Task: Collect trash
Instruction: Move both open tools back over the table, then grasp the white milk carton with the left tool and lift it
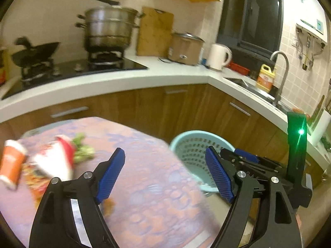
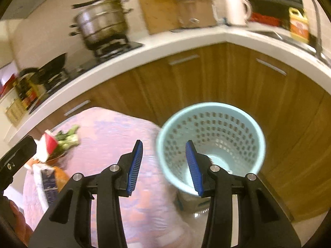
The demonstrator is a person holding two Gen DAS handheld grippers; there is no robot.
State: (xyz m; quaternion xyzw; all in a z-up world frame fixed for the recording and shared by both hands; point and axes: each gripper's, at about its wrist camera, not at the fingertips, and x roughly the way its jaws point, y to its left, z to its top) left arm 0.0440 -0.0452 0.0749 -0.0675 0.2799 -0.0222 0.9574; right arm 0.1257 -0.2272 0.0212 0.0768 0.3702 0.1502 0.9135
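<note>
The left gripper [image 1: 165, 171] stands wide apart with nothing between its blue pads, poised above a table draped in a pink and purple patterned cloth [image 1: 149, 186]. The right gripper [image 2: 164, 165] is parted too, about half as wide, and equally empty; its right pad overlaps the mouth of the light blue perforated wastebasket [image 2: 211, 142], while its left pad hangs over the cloth's edge. Off to the left of both tools, well apart from either pair of pads, lies the trash — an orange and white cup [image 1: 12, 163] on its side, a white wrapper with a red corner [image 1: 55, 161], and a clump of green vegetable scraps [image 1: 82, 150] just behind it, all blurred. From the right wrist view a dark blue printed packet [image 2: 48, 184] also shows in that heap. The wastebasket sits on the floor just beside the table's right corner, and its inside looks mostly bare, though the pad hides part of its bottom. Beyond it run brown wooden cabinets [image 1: 186, 107] under a white countertop [image 1: 128, 78]. Farther back are a black hob with a stacked steel steamer pot [image 1: 109, 29], a wooden cutting board [image 1: 155, 31], a slow cooker [image 1: 186, 47], a white kettle [image 1: 219, 55] — and an orange detergent bottle [image 1: 265, 78] by the sink faucet [image 1: 281, 72].
</note>
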